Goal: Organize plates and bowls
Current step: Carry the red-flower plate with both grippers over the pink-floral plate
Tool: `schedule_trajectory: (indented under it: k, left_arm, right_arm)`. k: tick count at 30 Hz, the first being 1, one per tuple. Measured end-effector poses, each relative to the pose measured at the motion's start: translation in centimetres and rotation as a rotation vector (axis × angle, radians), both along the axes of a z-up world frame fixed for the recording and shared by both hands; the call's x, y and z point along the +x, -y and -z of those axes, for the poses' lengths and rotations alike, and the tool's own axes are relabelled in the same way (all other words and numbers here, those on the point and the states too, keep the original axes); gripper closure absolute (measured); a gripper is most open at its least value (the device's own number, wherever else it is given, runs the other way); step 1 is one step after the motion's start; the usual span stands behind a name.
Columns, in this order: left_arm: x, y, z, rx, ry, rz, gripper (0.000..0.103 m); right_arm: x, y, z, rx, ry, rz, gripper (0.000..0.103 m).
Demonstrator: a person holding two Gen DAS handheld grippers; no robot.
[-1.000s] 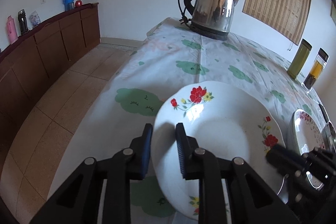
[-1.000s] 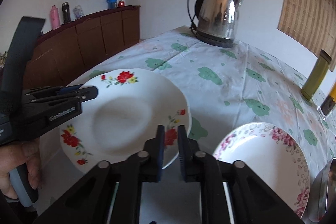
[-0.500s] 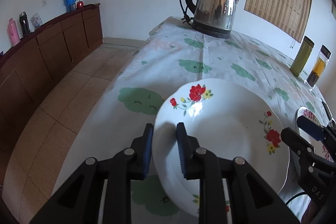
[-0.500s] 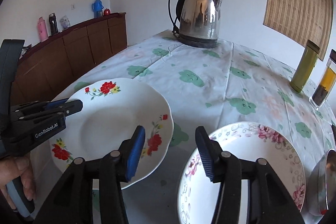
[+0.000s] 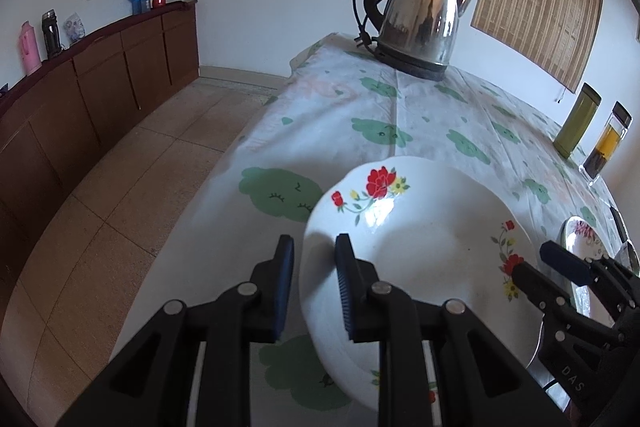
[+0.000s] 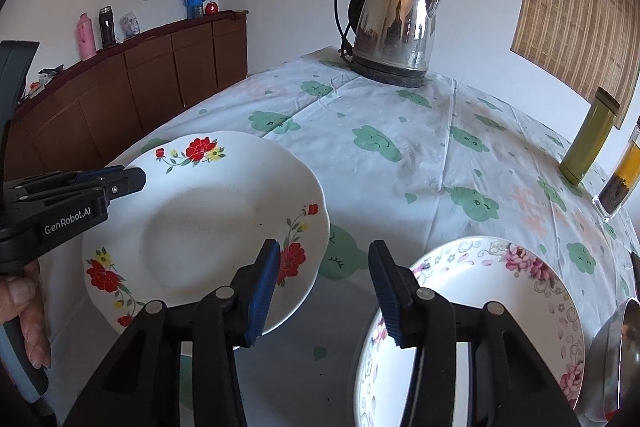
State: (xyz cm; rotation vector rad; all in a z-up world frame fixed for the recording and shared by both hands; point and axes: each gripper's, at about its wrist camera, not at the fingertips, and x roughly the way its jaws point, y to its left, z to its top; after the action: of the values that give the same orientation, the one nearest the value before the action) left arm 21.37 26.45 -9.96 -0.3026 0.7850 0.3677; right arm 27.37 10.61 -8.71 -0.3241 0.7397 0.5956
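1. My left gripper [image 5: 312, 287] is clamped on the near-left rim of the red-flower plate [image 5: 420, 247]. One pad sits outside the rim and one inside, so the gap is narrow with the rim pinched between them.
2. In the right wrist view the same left gripper [image 6: 134, 177] comes in from the left edge, biting that plate [image 6: 208, 223] at its left rim. I can see part of a hand [image 6: 28, 311] wrapped around the handle below it.
3. The plate looks lifted and tilted a bit off the tablecloth [image 6: 400, 147], hanging over the table's near-left corner, on the near side of the kettle [image 6: 392, 23].
4. My right gripper [image 6: 322, 291] is off the plate. Its jaws have just been closing in a little, but they sit moderately wide with nothing between them, only bare cloth. Its left pad hangs in front of the plate's right rim by the red flower. I can't tell if it touches, but it isn't gripping.
5. The pink-flower plate [image 6: 480, 307] lies flat on the cloth just right of the right gripper, nearer to me than the kettle and well apart from it.
6. A metal bowl [image 6: 616, 347] peeks in at the right edge, right next to the pink-flower plate.
7. Right of the kettle and closer to me stand a green canister [image 6: 588, 139] and a glass bottle [image 6: 624, 179] holding amber liquid, side by side.
8. Left of the kettle, across the floor, a wooden sideboard [image 6: 140, 83] runs along the wall.
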Motion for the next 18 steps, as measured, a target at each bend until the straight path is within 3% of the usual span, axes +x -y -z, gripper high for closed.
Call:
schedule_trajectory:
  k: [3,14,18]
  left_arm:
    - [0.14,-0.04,0.17,-0.007,-0.008,0.01,0.083]
    - [0.08,0.52,0.11,0.017,-0.009,0.016,0.084]
    - [-0.29,0.74,-0.72,0.021,0.032,0.017,0.085]
  right_arm:
    - [0.03,-0.59,0.53,-0.005,-0.025,-0.018,0.072]
    - [-0.31,-0.23,0.49,0.024,-0.014,-0.014,0.076]
    - [-0.59,0.33,-0.2,0.055,-0.013,-0.01,0.076]
